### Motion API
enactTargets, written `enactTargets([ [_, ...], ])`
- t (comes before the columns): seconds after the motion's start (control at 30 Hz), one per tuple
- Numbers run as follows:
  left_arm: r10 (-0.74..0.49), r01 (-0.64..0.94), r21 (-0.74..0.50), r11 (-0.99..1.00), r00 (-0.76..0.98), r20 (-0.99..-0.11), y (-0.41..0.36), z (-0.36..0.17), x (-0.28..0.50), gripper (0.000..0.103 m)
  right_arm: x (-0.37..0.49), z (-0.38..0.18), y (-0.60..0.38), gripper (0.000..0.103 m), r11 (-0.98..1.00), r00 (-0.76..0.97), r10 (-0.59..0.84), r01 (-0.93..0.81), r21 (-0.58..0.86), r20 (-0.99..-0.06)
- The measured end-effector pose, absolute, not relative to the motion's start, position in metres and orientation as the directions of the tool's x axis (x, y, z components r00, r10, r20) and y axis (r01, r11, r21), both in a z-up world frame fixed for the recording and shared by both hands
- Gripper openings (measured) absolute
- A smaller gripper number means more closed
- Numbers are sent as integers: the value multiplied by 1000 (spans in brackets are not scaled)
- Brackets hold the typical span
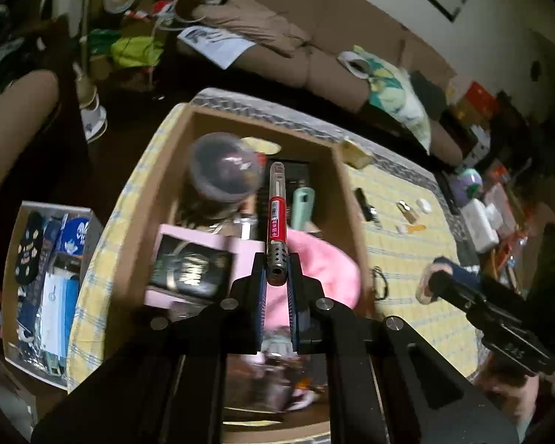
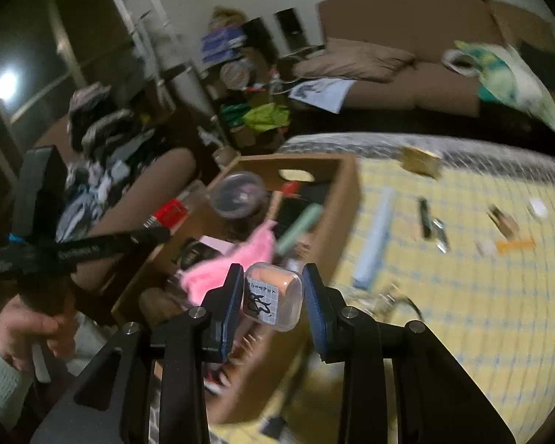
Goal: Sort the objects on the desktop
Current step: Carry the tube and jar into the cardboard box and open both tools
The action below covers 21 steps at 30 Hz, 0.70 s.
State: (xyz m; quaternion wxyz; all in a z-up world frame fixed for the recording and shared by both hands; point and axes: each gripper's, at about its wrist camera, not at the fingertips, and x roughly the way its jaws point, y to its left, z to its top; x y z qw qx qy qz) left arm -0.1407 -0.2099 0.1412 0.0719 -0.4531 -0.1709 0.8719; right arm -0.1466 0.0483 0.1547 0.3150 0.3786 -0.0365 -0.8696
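Note:
My left gripper [image 1: 276,272] is shut on a red and clear pen [image 1: 276,214] and holds it over the open cardboard box [image 1: 346,185]. The box holds a pink cloth [image 1: 314,262], a pink framed box [image 1: 188,262], a clear dome lid [image 1: 222,170] and a mint case [image 1: 302,203]. My right gripper [image 2: 273,296] is shut on a small clear plastic case [image 2: 273,296] with an orange item and a checked label inside. It hovers at the box's near right wall [image 2: 336,222]. The left gripper shows in the right wrist view [image 2: 92,248].
The box stands on a yellow checked table cloth [image 2: 481,296]. Loose small items lie on the cloth: a black stick [image 1: 364,203], a gold piece [image 1: 407,211], a white piece [image 1: 423,205], a blue strip [image 2: 375,236]. A storage bin [image 1: 44,281] stands left of the table. A brown sofa [image 1: 314,55] is behind.

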Motion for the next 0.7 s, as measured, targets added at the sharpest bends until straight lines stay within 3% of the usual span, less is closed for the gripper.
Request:
enactTargets([
  [0.37,238,89,-335,-938,-538,-809,-238,90,-186,9,-209,113,-84,33,-809,-465,-430,579,101,-774],
  [0.63,260,76,-345,-936,-512,-818,-246,81,-193,10,-247,79,-93,34,-837,-404,-412,523,163,-817],
  [0.7,269,71,-351,-934,-509,-818,-248,82,-188,16,-245,85,-85,40,-839,-416,-438,508,196,-797],
])
